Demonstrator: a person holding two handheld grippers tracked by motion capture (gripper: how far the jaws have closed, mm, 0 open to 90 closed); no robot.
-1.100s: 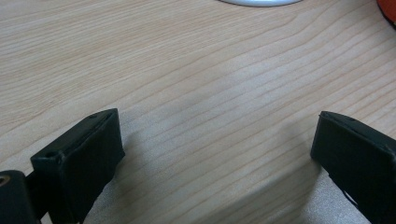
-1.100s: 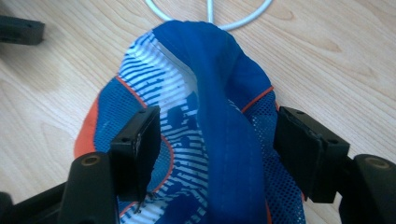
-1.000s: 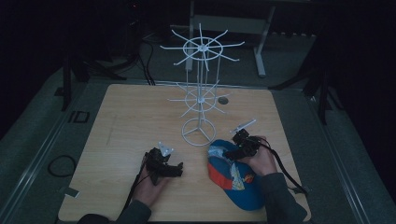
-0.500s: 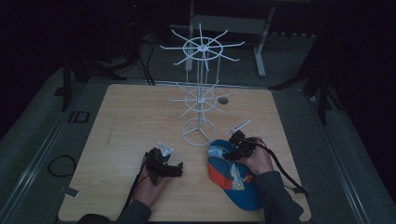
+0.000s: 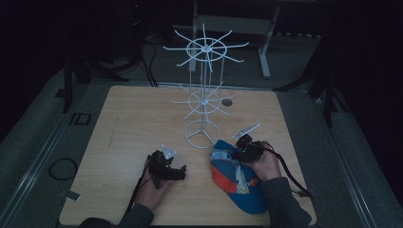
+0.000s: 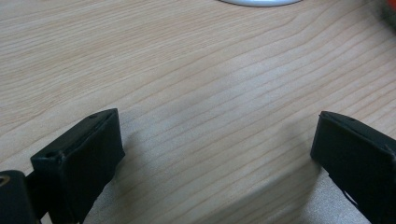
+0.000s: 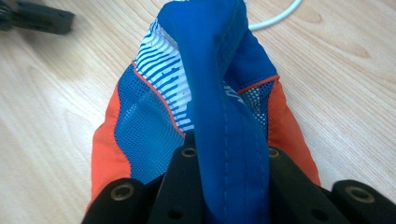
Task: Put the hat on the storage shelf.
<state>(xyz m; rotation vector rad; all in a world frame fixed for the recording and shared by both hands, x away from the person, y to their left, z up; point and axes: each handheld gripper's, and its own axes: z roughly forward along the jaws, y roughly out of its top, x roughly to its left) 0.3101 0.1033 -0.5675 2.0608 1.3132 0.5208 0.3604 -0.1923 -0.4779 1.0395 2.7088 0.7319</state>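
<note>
At five o'clock on the table (image 5: 128,118), right gripper (image 5: 240,151) clamps blue cap (image 5: 237,183); left gripper (image 5: 178,173), at seven o'clock, rests with jaws apart, holding nothing.

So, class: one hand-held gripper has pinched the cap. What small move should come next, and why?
Probably lift the cap slightly off the table: the right hand-held gripper is shut on its blue fabric, the white rack stands beside it, and the left hand-held gripper rests open.
</note>
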